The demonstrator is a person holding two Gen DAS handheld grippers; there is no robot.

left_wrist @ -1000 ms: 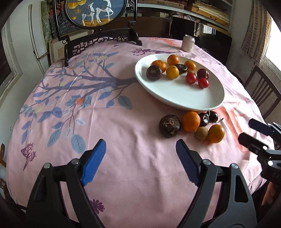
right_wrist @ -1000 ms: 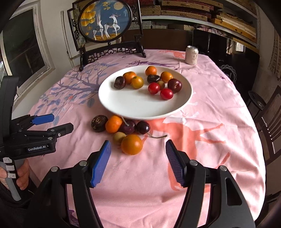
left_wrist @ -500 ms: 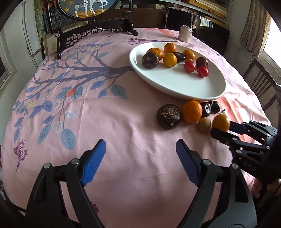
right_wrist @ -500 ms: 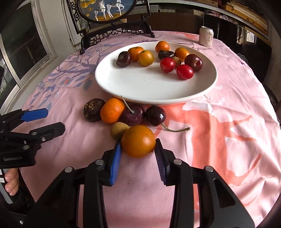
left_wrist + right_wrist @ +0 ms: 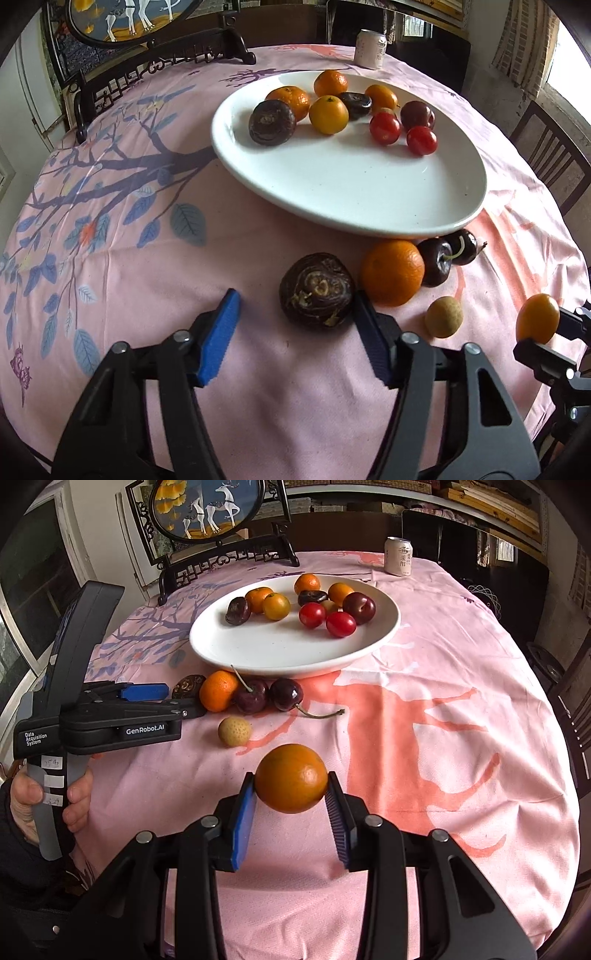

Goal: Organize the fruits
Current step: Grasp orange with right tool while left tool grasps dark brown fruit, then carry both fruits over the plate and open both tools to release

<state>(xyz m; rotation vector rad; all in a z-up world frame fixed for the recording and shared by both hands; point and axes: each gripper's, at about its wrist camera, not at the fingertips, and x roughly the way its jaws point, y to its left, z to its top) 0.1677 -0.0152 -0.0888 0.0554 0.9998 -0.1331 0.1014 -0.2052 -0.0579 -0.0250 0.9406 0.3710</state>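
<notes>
My right gripper (image 5: 291, 794) is shut on a small orange (image 5: 291, 777) and holds it above the pink cloth; the orange also shows in the left wrist view (image 5: 537, 317). My left gripper (image 5: 295, 314) is open around a dark wrinkled passion fruit (image 5: 317, 295), whose right side touches the right pad. On the cloth lie a tangerine (image 5: 392, 272), two dark cherries (image 5: 437, 260) and a small tan longan (image 5: 443, 316). The white plate (image 5: 351, 199) holds several oranges, red plums and dark fruits.
A drink can (image 5: 398, 556) stands behind the plate. A framed deer picture on a dark stand (image 5: 207, 509) is at the table's far edge. A wooden chair (image 5: 554, 162) stands at the right. The left gripper body (image 5: 110, 720) shows in the right view.
My right gripper has lifted the orange off the cloth and drawn back. My left gripper has moved forward to straddle the passion fruit.
</notes>
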